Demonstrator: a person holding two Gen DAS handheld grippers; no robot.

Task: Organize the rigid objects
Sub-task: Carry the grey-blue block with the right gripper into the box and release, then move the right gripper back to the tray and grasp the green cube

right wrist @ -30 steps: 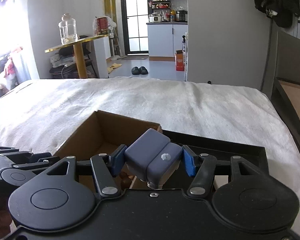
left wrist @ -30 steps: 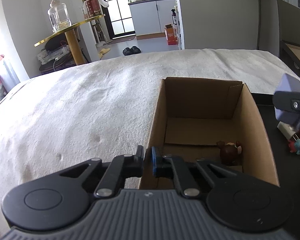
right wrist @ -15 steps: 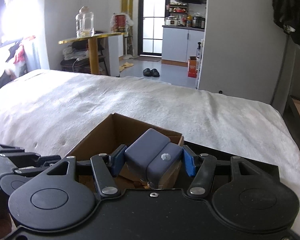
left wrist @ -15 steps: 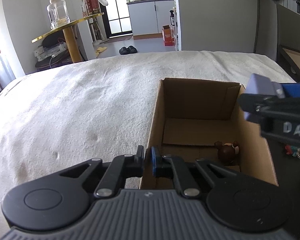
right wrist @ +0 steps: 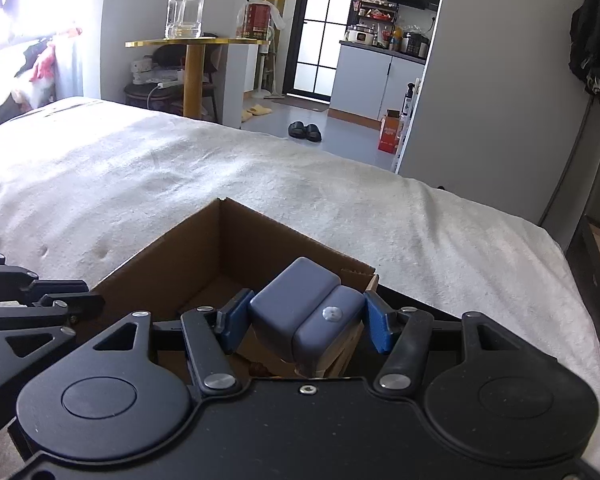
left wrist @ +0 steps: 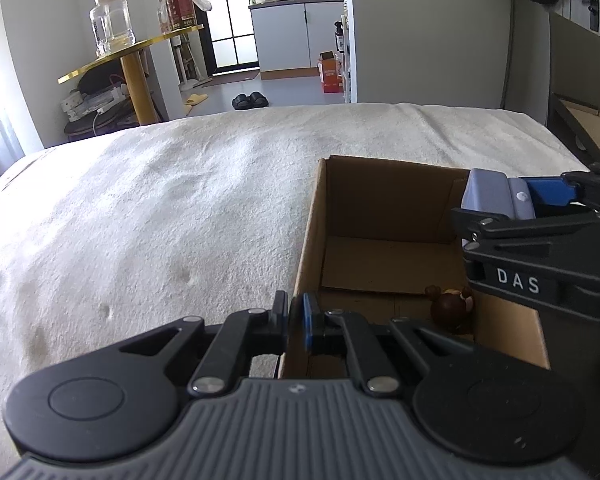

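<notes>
An open cardboard box [left wrist: 312, 216] [right wrist: 220, 232] sits on a white bedspread. A small brown bear figure [left wrist: 452, 306] lies on its floor near the right wall. My right gripper [right wrist: 306, 322] is shut on a grey-blue block [right wrist: 306, 312] and holds it above the box's right rim; the block also shows in the left wrist view [left wrist: 496, 200]. My left gripper [left wrist: 296, 322] is shut on the box's left wall at its near corner. The left gripper's body shows at the left edge of the right wrist view.
The white bedspread [left wrist: 160, 208] stretches left and beyond the box. A black tray [right wrist: 424, 312] lies right of the box. Beyond the bed stand a gold side table with a glass jar [left wrist: 112, 32] and a kitchen doorway.
My right gripper has carried the grey-blue block leftward from over the black tray to above the box's right side. The left gripper has kept its hold on the box wall.
</notes>
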